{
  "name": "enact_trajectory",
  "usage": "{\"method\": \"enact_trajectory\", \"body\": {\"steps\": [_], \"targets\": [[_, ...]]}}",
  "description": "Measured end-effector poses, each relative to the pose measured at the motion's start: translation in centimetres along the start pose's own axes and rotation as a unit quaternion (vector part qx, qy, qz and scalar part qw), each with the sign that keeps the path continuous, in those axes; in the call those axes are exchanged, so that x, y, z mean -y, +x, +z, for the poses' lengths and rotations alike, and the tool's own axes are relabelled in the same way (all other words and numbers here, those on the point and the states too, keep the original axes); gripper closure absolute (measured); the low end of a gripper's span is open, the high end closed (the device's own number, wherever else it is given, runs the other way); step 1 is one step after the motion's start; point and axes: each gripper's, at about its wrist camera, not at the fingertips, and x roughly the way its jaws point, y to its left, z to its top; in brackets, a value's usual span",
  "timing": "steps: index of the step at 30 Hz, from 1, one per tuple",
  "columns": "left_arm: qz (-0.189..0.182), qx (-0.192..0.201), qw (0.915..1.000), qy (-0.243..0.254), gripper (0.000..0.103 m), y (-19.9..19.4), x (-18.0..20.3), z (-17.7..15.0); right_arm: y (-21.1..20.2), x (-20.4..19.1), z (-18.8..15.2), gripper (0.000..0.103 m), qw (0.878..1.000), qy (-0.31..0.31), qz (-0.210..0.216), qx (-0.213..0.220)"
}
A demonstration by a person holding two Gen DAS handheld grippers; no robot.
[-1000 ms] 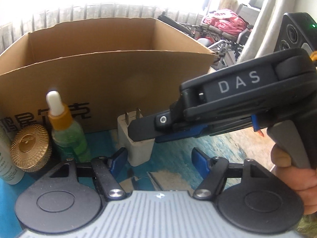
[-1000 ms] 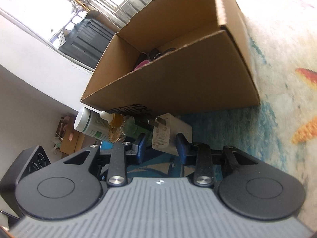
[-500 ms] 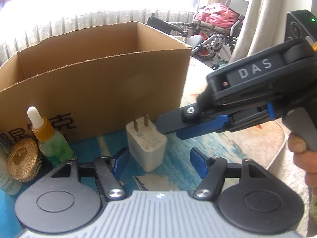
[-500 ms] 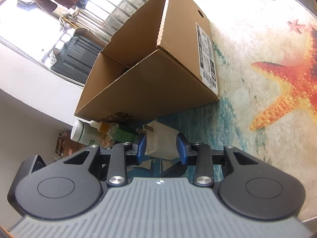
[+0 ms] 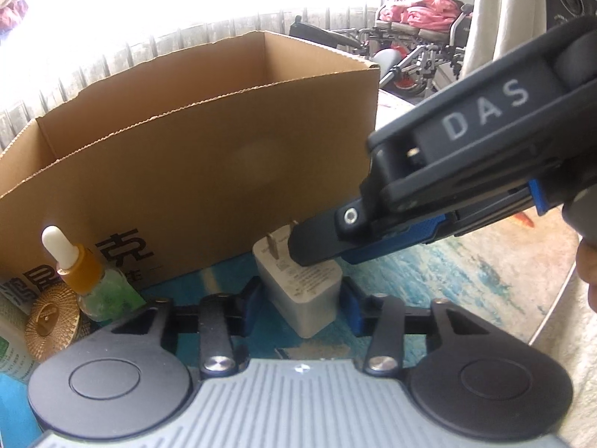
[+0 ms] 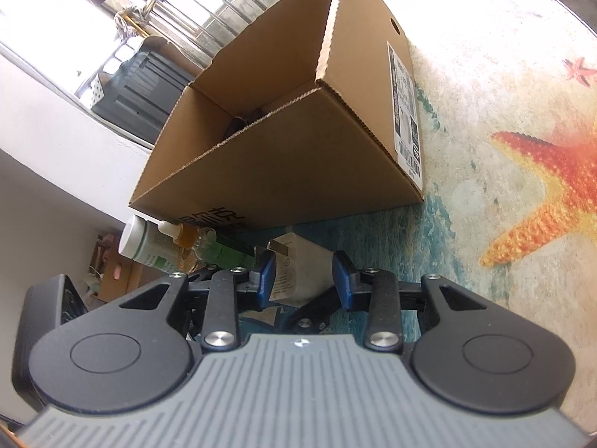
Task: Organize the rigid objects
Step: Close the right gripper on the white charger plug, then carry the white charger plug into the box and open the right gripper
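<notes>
A white plug adapter (image 5: pixel 304 291) with two metal prongs is off the mat in front of an open cardboard box (image 5: pixel 209 171). My left gripper (image 5: pixel 301 308) has its blue pads against the adapter's two sides. My right gripper (image 5: pixel 317 254) comes in from the right and also grips the adapter near its prong end. In the right wrist view the adapter (image 6: pixel 302 272) sits between the blue pads of the right gripper (image 6: pixel 304 280), with the box (image 6: pixel 291 156) just beyond it.
A dropper bottle with green liquid (image 5: pixel 93 276), a round gold lid (image 5: pixel 50 315) and a white bottle (image 6: pixel 143 244) stand left of the adapter by the box front. The mat has a teal and starfish pattern (image 6: pixel 552 194). A wheelchair (image 5: pixel 421 52) stands behind.
My left gripper has closed in from open onto the adapter's sides. The adapter, held by my right gripper, has risen and come closer to the left camera.
</notes>
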Motion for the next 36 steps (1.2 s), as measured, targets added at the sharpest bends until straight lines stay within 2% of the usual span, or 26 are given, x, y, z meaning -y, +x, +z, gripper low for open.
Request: {"method": "enact_trajectory", "body": {"steps": [14, 18, 22, 27, 30, 33, 36], "targets": [[-0.006, 0.003, 0.9997, -0.023, 0.061, -0.8, -0.5, 0.4, -0.3, -1.5, -1.1, 0.072, 1.000, -0.011, 0.009, -0.001], [-0.001, 0.010, 0.9996, -0.027, 0.061, -2.4, -0.5, 0.4, -1.5, -2.8, -1.3, 0.072, 1.000, -0.019, 0.016, 0.007], [0.016, 0.033, 0.9991, -0.024, 0.061, -5.6, -1.0, 1.2, -3.6, -5.5, -0.9, 0.072, 0.998, -0.047, 0.037, 0.027], [0.054, 0.069, 0.9961, -0.009, 0.061, -9.6, -2.5, 4.4, -5.6, -10.0, 1.7, 0.072, 0.991, -0.100, 0.071, 0.058], [0.063, 0.075, 0.9951, -0.014, 0.061, -10.6, -4.3, 6.9, -5.7, -12.3, 4.5, 0.072, 0.986, -0.130, 0.082, 0.063], [0.070, 0.065, 0.9953, -0.018, 0.061, -10.3, -6.1, 9.4, -4.5, -13.6, 7.7, 0.072, 0.985, -0.143, 0.084, 0.050], [0.067, 0.028, 0.9967, -0.035, 0.062, -8.2, -8.2, 11.3, -1.8, -13.6, 11.1, 0.072, 0.988, -0.126, 0.086, 0.012]]}}
